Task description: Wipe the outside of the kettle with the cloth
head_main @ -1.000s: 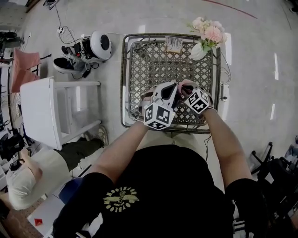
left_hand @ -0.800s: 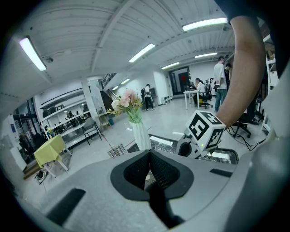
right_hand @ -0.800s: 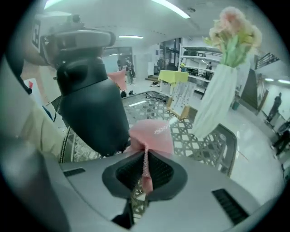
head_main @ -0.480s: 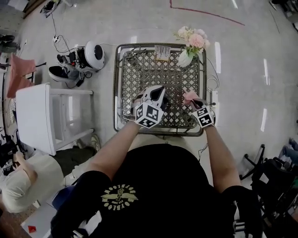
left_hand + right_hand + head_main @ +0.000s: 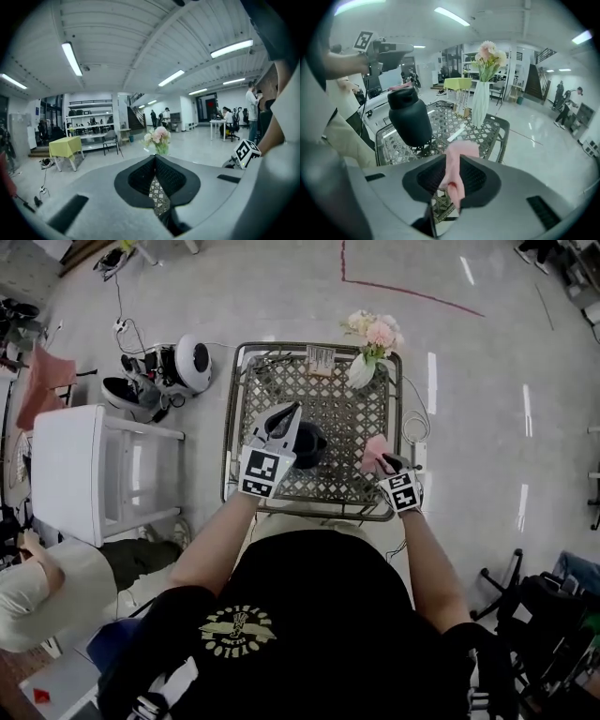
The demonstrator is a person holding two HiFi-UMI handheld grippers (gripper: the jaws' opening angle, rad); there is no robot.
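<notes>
By my reading the wiping had not yet begun: this was the set-up step, kettle in one hand and cloth in the other. The left gripper (image 5: 286,416) had its fingers clenched. The black kettle (image 5: 410,116) hung under it, apparently clear of the lattice table (image 5: 337,399) and near the table's centre. The right gripper (image 5: 386,465) was at about 3 o'clock from the kettle and well apart from it, pinching the pink cloth (image 5: 457,161). Its fingers had just been easing apart a little, yet the cloth sat between them and stood up past their tips. The next move probably called for a firmer pinch and carrying the cloth across to the kettle's side wall. The kettle's handle was hard to make out—the left gripper view showed only a dark shape low between the fingers—and whether the base truly cleared the table was uncertain.
</notes>
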